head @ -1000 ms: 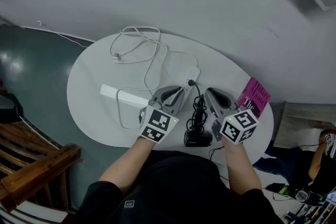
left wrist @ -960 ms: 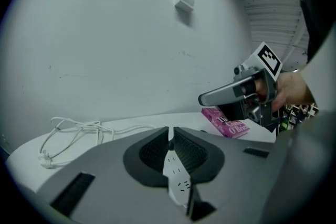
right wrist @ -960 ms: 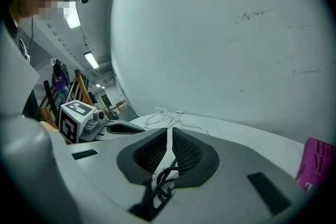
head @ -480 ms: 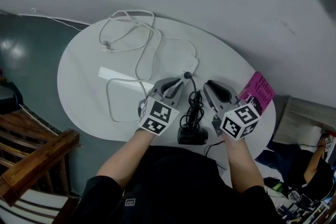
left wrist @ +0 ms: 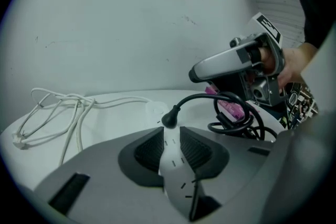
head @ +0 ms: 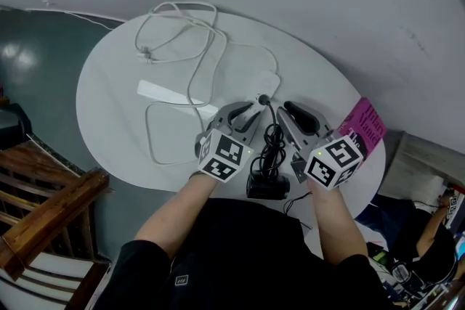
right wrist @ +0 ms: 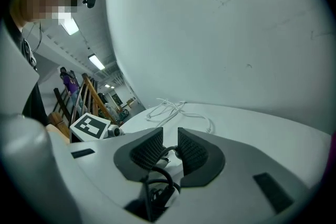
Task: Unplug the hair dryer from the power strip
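Note:
A white power strip [head: 256, 91] lies on the round white table [head: 116, 105], with the hair dryer's black plug [head: 263, 99] standing in it. The black hair dryer [head: 267, 187] sits at the near edge, its cord [head: 274, 145] coiled in front of it. My left gripper [head: 251, 112] hangs low over the strip. Its jaws have just been opening and are open, with the strip [left wrist: 170, 160] in the gap and the plug [left wrist: 169, 119] just beyond the tips. My right gripper [head: 285, 109] is beside the plug. Its jaws have just been opening a little, and the cord [right wrist: 157, 178] shows through the narrow gap.
A long white cable [head: 182, 33] loops across the far left of the table, and a flat white bar [head: 167, 93] lies at mid left. A pink book [head: 363, 123] overhangs the right edge. Wooden railings [head: 43, 214] stand below left of the table.
Both grippers have sunk toward the table near the plug. The left jaws have spread apart over the power strip, and the right jaws have parted slightly.

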Demonstrator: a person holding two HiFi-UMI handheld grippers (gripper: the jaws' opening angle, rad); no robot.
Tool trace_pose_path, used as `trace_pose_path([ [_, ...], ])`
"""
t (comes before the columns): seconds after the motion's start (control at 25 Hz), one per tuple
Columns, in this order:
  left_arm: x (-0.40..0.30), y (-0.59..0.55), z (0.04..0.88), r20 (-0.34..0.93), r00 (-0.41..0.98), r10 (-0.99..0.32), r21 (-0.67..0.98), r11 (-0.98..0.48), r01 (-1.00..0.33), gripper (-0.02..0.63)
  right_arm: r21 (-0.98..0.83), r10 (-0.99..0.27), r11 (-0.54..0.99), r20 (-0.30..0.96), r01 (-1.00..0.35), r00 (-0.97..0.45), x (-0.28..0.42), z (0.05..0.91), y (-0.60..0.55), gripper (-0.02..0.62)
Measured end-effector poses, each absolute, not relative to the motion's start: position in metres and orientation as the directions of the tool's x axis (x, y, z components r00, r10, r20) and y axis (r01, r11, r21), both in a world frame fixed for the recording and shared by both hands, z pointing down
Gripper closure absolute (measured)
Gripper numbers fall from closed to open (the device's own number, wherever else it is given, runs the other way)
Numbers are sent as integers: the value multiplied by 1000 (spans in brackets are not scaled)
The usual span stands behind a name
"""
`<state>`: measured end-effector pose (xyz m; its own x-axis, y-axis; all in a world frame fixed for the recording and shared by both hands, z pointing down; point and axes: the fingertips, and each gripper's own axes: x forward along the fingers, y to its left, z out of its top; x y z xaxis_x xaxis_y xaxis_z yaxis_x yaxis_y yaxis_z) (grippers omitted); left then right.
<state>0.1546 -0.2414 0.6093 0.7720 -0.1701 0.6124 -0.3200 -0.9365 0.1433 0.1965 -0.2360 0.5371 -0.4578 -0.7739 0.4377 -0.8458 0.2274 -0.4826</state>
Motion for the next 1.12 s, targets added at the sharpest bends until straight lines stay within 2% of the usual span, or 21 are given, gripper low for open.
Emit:
trace_pose_path([
  [0.16,159,-241,613,610,776,-161,159,-934,-319,503,-494,-754,239,448,-836,-480,185,537,-243,489],
  [0.36,159,-243,616,603,776,-184,129,-938,-322,513,-474,-720,218,512,-853,-468,179,554,-243,460],
  [0.68,160,-242,618,555,799,-229,57,-949,-312,522,-398,-670,197,613,-896,-420,166,578,-256,454],
  [1.12,158,-244,616,518,835,-185,184,-930,-320,528,-260,-638,183,703,-948,-316,167,606,-263,456],
])
